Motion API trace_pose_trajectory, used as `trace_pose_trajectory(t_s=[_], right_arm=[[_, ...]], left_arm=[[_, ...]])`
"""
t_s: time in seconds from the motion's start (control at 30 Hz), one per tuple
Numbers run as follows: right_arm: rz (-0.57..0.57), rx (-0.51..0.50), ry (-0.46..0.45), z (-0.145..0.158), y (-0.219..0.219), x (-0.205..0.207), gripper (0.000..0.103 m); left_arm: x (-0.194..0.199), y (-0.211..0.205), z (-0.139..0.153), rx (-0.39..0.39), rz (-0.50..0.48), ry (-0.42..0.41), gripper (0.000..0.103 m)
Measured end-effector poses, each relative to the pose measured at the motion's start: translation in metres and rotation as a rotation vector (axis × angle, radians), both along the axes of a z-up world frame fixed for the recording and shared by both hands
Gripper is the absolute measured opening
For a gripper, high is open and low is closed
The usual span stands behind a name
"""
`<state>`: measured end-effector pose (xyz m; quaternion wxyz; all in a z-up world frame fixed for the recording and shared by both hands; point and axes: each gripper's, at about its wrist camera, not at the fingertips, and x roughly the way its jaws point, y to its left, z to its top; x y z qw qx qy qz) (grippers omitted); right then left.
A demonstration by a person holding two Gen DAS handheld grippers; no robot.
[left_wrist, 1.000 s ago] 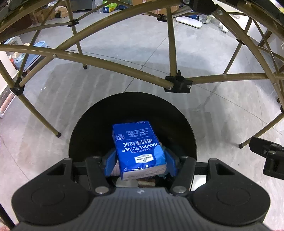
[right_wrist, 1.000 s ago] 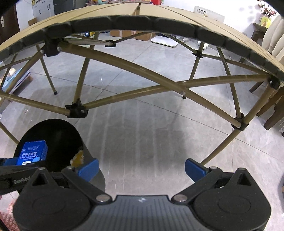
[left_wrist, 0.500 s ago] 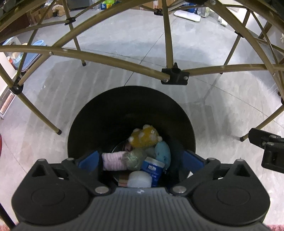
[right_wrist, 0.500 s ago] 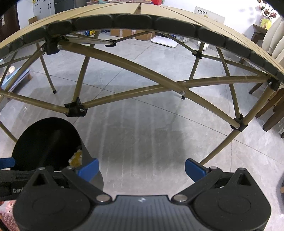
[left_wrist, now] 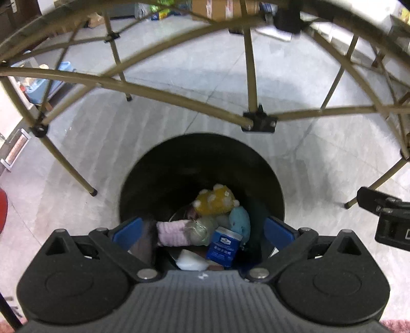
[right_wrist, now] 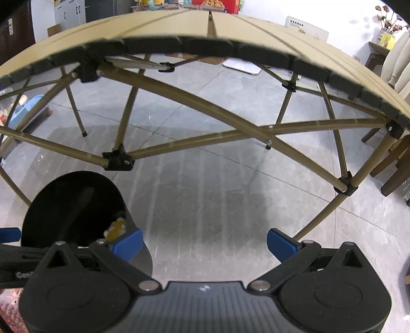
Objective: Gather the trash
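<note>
A black round bin (left_wrist: pixel 179 164) stands on the floor under my left gripper (left_wrist: pixel 202 231), which hangs open above its mouth with nothing between its blue pads. Inside the bin lies the blue tissue pack (left_wrist: pixel 223 246), among a yellow plush (left_wrist: pixel 215 198), a light blue plush (left_wrist: pixel 239 222), a pink roll (left_wrist: pixel 171 231) and a white piece (left_wrist: pixel 189 262). In the right wrist view the same bin (right_wrist: pixel 71 205) is at the lower left. My right gripper (right_wrist: pixel 205 243) stands open and empty over the bare floor beside it.
A folding table with a tan slatted top (right_wrist: pixel 205 28) and tan crossed legs (left_wrist: pixel 179 97) stands just beyond the bin. Grey floor tiles (right_wrist: pixel 217 192) lie beneath it. Wooden chairs (right_wrist: pixel 394 164) stand at the right; boxes and clutter (left_wrist: pixel 217 7) sit at the far wall.
My left gripper opened and let go of the blue tissue pack, which dropped into the bin. The left gripper then rose a little. The right gripper stayed in place.
</note>
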<state>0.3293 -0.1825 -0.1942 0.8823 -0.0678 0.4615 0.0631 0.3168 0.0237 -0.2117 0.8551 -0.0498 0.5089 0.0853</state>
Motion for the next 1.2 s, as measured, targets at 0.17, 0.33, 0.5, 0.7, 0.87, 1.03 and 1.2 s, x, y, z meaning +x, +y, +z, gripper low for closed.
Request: trace_pose_trajectory(t_s=[0.17, 0.33, 0.5, 0.7, 0.87, 1.03, 1.2], right_arm=[[0.014, 0.057, -0.046, 0.029, 0.001, -0.023, 0.103], [0.044, 0.103, -0.113, 0.068, 0.001, -0.056, 0.103], [0.088, 0.141, -0.15, 0.105, 0.003, -0.096, 0.103], [0.138, 0.158, -0.188, 0.146, 0.011, -0.148, 0.103], [0.117, 0.182, -0.214, 0.17, 0.005, -0.188, 0.103], [0.109, 0.164, -0.202, 0.181, 0.004, -0.218, 0.103], [0.104, 0.143, -0.174, 0.184, 0.007, -0.239, 0.103]], left_arm=[[-0.028, 0.012, 0.041, -0.012, 0.005, -0.091, 0.103], [-0.07, 0.013, 0.091, 0.062, -0.042, -0.191, 0.103], [-0.111, 0.017, 0.132, 0.04, -0.05, -0.231, 0.103], [-0.163, 0.014, 0.166, 0.021, -0.072, -0.259, 0.103], [-0.204, 0.011, 0.183, 0.029, -0.087, -0.283, 0.103], [-0.233, 0.008, 0.189, 0.028, -0.094, -0.288, 0.103], [-0.254, 0.01, 0.191, 0.025, -0.087, -0.275, 0.103]])
